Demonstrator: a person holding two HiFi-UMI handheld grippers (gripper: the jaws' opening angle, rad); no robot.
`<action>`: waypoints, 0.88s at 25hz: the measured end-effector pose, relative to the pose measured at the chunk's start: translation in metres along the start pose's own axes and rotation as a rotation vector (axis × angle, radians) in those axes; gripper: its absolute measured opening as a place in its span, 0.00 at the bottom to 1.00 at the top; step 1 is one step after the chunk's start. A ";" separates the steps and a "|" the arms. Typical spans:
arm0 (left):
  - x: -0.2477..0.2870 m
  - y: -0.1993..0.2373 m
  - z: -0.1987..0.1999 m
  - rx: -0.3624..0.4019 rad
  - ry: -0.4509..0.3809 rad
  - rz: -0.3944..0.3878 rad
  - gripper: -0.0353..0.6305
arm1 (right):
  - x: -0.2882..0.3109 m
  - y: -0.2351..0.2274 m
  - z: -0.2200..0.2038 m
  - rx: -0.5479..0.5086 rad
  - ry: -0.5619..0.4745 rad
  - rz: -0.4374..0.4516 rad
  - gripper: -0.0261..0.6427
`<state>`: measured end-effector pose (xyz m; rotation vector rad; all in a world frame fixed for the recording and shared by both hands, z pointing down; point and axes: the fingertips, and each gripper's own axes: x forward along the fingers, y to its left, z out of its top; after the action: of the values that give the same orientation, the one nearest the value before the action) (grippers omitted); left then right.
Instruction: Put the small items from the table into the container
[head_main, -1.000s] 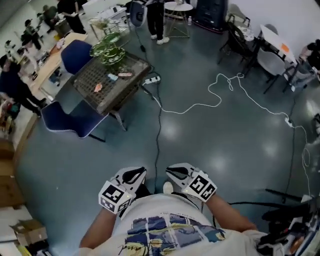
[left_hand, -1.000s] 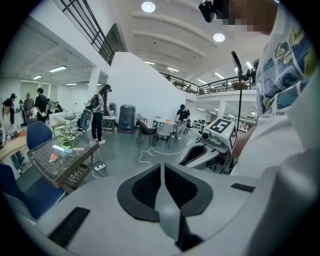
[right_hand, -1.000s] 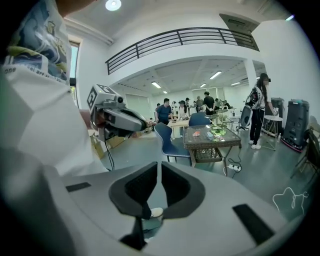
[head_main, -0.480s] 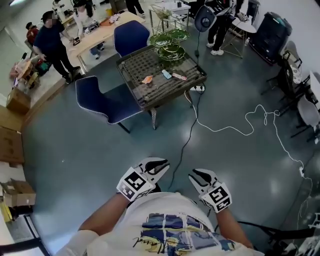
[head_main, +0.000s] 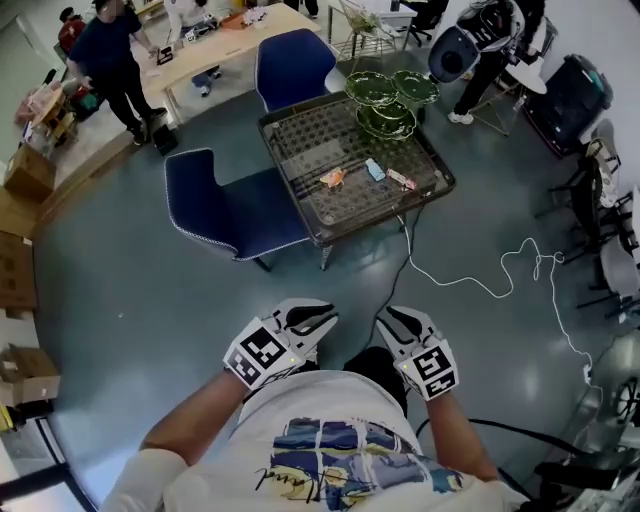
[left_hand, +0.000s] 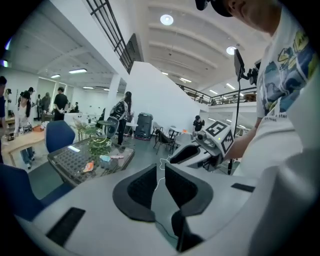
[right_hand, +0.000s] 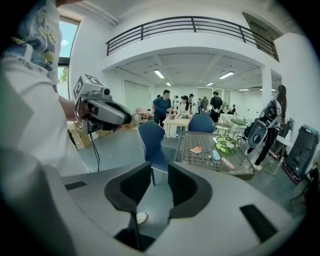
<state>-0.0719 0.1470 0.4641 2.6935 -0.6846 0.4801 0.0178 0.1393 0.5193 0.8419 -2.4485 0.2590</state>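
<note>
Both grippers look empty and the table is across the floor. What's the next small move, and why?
Probably a step closer to the table. The small items and the green tiered container sit well ahead across the floor. The left gripper and right gripper are held at the waist with nothing between their jaws, and the right's jaws are opening. Nothing looks reachable from here.

**Inspector A:** Any legible text, labels or numbers?

**Inspector B:** None. The shirt (head_main: 340, 455) carries a cursive print, too blurred to read. The cubes (head_main: 262, 355) on the left gripper (head_main: 315, 318) and right gripper (head_main: 393, 320) bear square patterns only.
</note>
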 end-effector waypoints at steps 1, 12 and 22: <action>-0.005 0.014 -0.001 -0.009 0.006 0.008 0.11 | 0.014 -0.006 0.009 -0.013 0.010 0.003 0.17; 0.005 0.138 0.025 -0.192 -0.103 0.175 0.11 | 0.174 -0.132 0.042 -0.125 0.104 0.093 0.28; 0.050 0.234 0.080 -0.304 -0.094 0.420 0.14 | 0.342 -0.257 0.044 -0.235 0.219 0.240 0.37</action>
<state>-0.1293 -0.0984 0.4637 2.2987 -1.2515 0.3144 -0.0693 -0.2535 0.6704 0.3979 -2.3140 0.1374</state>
